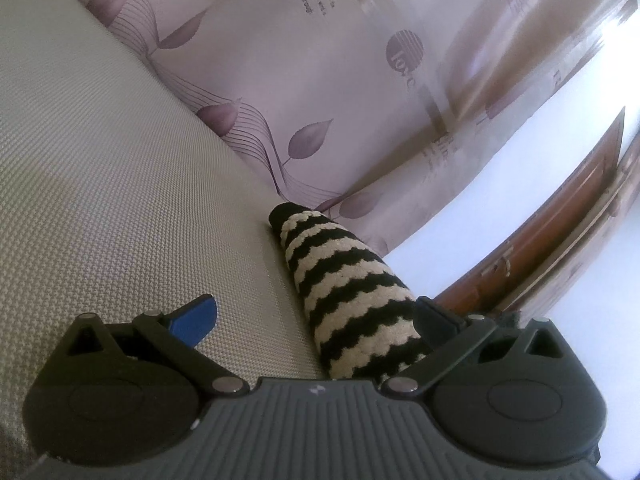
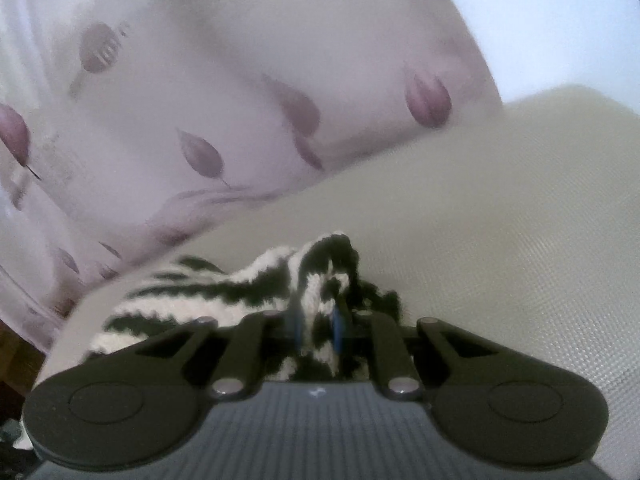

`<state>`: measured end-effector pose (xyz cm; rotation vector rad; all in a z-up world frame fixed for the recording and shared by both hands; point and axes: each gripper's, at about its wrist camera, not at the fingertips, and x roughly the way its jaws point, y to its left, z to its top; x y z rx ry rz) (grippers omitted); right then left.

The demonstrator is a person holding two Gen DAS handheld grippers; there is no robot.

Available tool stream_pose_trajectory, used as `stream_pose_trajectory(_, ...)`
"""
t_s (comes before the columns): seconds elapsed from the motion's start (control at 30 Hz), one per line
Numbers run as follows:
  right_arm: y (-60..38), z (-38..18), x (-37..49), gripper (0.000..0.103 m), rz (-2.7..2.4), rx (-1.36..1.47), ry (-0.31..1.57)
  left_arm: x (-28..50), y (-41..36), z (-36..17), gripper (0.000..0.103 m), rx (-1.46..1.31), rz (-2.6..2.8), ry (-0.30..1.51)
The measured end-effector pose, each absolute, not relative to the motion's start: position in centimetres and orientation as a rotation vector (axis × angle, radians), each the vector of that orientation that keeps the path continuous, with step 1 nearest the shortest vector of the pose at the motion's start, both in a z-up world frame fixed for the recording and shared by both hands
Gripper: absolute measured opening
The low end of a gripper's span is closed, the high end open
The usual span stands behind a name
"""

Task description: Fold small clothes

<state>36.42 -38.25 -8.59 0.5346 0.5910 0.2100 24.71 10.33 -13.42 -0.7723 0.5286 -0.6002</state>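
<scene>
On the woven grey mat (image 1: 120, 200) a knitted, zigzag-striped sock (image 1: 352, 300) lies near the mat's edge – the left gripper (image 1: 316, 320) is spread apart around it, the right gripper (image 2: 318, 320) pinches its bunched end.

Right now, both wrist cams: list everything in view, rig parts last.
striped sock: one, black and cream, on the mat; one end bunched between the right jaws
mat: one, pale grey-green woven, under the sock
curtain: one, pale lilac with purple leaf print, behind the mat
wooden furniture: one, brown, far right in left view
left gripper: one, black with blue pads, jaws open either side of the sock
right gripper: one, black with blue pads, jaws shut on the sock
</scene>
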Motion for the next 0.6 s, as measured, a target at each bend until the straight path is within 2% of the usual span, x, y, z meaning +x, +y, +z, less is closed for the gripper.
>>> stream_pose_trajectory(0.23,-39.9,-9.5,35.8,0.018,0.226,0.623,0.557,24.8,10.3,-13.6,0.103,-0.753,-0.602,0.535)
stream_pose_trajectory(0.43,-40.5,-6.2,30.9,0.021,0.264,0.602,0.440,24.7,10.1,-13.4,0.103,-0.744,-0.600,0.537)
stream_pose_trajectory(0.6,-39.7,-6.7,28.4,0.023,0.366,0.592,0.550,24.7,10.0,-13.3,0.103,-0.739,-0.600,0.539)
